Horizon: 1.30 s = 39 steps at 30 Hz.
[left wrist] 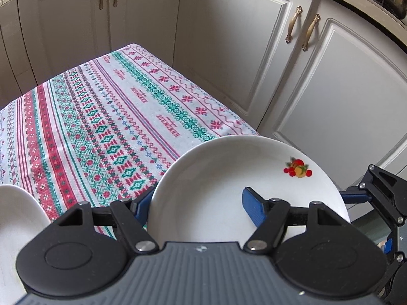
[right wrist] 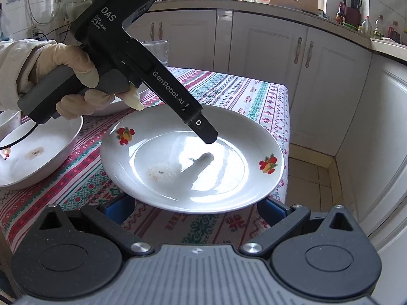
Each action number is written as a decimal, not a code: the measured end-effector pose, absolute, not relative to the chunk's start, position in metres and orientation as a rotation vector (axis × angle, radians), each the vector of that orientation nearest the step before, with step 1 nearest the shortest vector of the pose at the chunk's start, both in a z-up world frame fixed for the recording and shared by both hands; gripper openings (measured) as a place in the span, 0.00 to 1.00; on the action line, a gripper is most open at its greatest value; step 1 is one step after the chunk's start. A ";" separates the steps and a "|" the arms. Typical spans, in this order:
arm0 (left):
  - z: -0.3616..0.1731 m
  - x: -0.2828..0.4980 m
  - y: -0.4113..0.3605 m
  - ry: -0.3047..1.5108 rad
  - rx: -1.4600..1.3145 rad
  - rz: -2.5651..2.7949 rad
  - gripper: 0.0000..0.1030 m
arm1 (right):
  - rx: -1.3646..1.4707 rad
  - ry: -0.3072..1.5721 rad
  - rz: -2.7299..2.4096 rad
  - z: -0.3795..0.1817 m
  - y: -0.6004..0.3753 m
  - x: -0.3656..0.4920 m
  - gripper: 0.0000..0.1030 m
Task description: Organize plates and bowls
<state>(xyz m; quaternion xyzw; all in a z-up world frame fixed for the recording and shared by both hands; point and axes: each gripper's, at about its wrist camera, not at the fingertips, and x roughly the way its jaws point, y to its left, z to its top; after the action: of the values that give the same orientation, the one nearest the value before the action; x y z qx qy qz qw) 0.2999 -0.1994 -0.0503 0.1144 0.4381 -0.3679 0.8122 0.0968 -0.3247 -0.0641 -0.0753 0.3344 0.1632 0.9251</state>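
Observation:
A white plate with fruit decals [right wrist: 193,167] sits near the right end of the table; it also fills the lower right of the left wrist view [left wrist: 218,190]. My left gripper [left wrist: 201,203] is open, one blue finger [left wrist: 254,208] over the plate's inside and the other outside its left rim; in the right wrist view its body [right wrist: 152,71] hangs over the plate. My right gripper [right wrist: 195,209] is open, its blue fingers under the plate's near rim on both sides. A white bowl [right wrist: 33,152] stands to the left.
The table carries a patterned red and green cloth [left wrist: 101,117]. Cream kitchen cabinets [left wrist: 254,50] stand close behind and to the right of the table. Another white dish [right wrist: 112,108] lies behind the gloved hand. A tiled floor gap [right wrist: 310,178] lies right of the table.

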 end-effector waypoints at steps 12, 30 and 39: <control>-0.050 0.300 -0.202 0.892 0.284 -0.774 0.75 | -0.165 0.693 0.340 -0.064 -0.321 0.097 1.00; 0.042 0.198 -0.138 0.593 0.326 -0.712 0.94 | -0.177 0.587 0.389 -0.019 -0.301 0.031 1.00; 0.038 0.128 -0.089 0.576 0.291 -0.658 0.96 | -0.207 0.531 0.436 -0.007 -0.277 0.003 1.00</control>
<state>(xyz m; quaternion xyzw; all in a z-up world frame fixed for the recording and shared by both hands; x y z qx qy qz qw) 0.1278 -0.0888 0.0381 0.1403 0.2780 -0.3174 0.8957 0.0027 -0.2773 -0.0070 -0.1014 0.2597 0.2134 0.9363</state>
